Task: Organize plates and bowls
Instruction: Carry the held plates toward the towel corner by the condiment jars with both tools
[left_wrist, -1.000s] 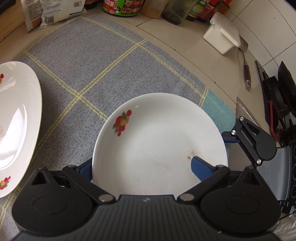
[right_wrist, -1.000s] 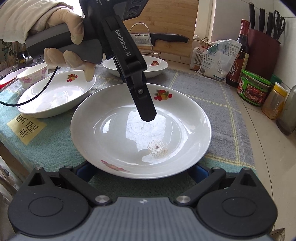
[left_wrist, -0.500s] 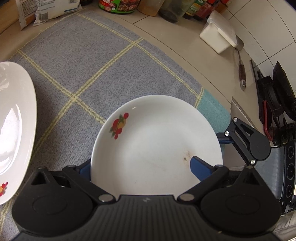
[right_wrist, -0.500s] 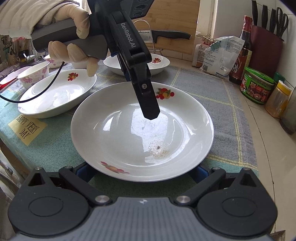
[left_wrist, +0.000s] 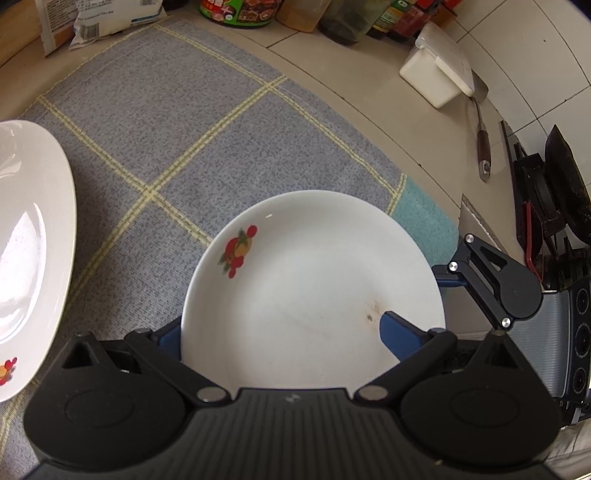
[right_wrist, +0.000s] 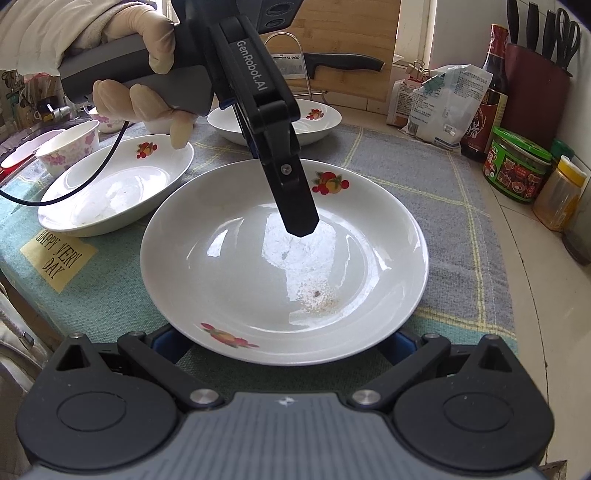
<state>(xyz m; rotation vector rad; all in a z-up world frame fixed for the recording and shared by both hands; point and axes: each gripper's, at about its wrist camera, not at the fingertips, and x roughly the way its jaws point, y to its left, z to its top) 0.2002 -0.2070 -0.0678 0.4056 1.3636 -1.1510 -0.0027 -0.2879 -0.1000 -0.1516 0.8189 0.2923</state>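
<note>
At the far left of the right wrist view, a small floral bowl (right_wrist: 70, 147) stood on the teal cloth (right_wrist: 110, 295). Just beside it was a second plate (right_wrist: 118, 192), white with a fruit print. Above them your gloved hand (right_wrist: 140, 74) held the left gripper (left_wrist: 284, 332), which reached down into the centre plate (right_wrist: 284, 258). One finger hung over the inside of the dish and the other sat outside its far rim. In the left wrist view those two fingers were spread wide with the rim passing between them, so that gripper was unclenched and clamped nothing. The centre plate lay on the grey mat (left_wrist: 184, 129) near its teal edge, with a small brown smudge in its well. Your right gripper (right_wrist: 284, 341) sat low at the plate's near rim. Its blue fingers were spread apart too, their tips tucked under the rim on either side, and whether they touched it could not be told. Behind the centre plate a third plate (right_wrist: 295, 122) rested near the wooden board. To the right stood a white bag (right_wrist: 443, 107), a dark bottle (right_wrist: 487, 103), a green-lidded jar (right_wrist: 517, 166) and a yellow jar (right_wrist: 559, 195).
</note>
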